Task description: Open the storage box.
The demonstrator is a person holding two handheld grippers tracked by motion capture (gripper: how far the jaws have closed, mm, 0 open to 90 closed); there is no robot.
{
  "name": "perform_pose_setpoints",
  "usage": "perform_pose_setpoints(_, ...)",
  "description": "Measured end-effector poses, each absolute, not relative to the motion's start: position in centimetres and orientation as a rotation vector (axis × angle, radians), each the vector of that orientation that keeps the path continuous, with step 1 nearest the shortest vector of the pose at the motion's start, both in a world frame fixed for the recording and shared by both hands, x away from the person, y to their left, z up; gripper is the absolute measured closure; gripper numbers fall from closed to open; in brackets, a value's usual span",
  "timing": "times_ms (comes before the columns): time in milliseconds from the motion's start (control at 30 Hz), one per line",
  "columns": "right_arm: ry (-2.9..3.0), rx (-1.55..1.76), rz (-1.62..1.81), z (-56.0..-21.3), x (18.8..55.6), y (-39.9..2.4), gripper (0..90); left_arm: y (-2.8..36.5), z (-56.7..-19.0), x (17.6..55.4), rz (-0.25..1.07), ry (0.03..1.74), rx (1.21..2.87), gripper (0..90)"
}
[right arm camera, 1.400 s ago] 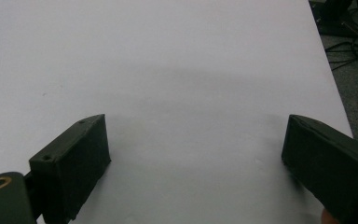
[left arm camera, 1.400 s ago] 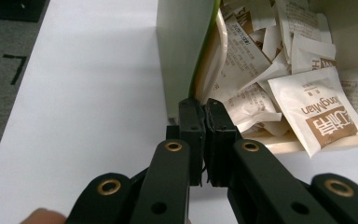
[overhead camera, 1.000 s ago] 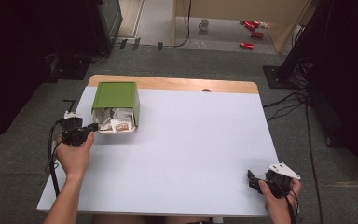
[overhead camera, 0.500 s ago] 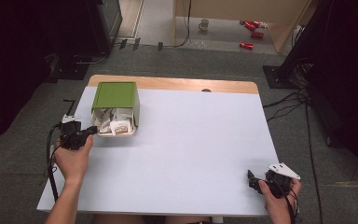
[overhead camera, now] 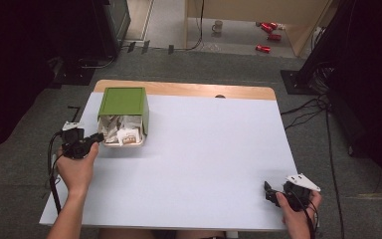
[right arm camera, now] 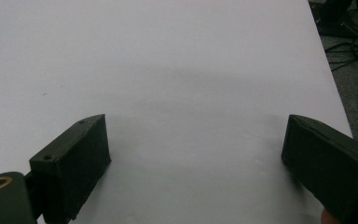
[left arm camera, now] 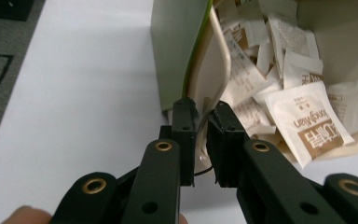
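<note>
Grey carpet surrounded the white table, with a wooden strip along its far edge and cables trailing over the floor to the right. Red cans and a mug lay on the floor beyond.

A green box lay on its side near the table's far left corner, open face toward the person. Inside it sat a pale tray heaped with white paper packets, some printed in brown. The tray's front edge stuck out slightly past the box mouth.

The left gripper, held in the left hand, pointed level at the tray's near left corner. In the left gripper view, its jaws stood nearly together with the tray's thin pale rim passing between them; they had just been opening a little. A narrow gap showed between the pads, and whether either pad pressed the rim could not be told from that angle. A printed packet lay just to the right of the jaws, inside the tray.

The right gripper, held in the right hand, rested low at the table's near right corner, well apart from the box. The right gripper view showed its jaws spread wide over bare white tabletop, nothing between them.
</note>
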State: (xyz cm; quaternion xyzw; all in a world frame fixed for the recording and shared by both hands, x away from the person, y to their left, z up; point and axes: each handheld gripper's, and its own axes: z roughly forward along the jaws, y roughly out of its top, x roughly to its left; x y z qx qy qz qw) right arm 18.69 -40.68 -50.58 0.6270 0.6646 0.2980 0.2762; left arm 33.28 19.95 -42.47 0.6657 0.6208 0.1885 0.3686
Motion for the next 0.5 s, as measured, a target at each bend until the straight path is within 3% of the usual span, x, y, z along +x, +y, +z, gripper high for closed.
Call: perform_pose_setpoints(500,1.786,1.683,0.801,-50.6,18.7,-40.7,7.2,18.6,-42.0,34.1,0.61,1.61,1.754,87.7)
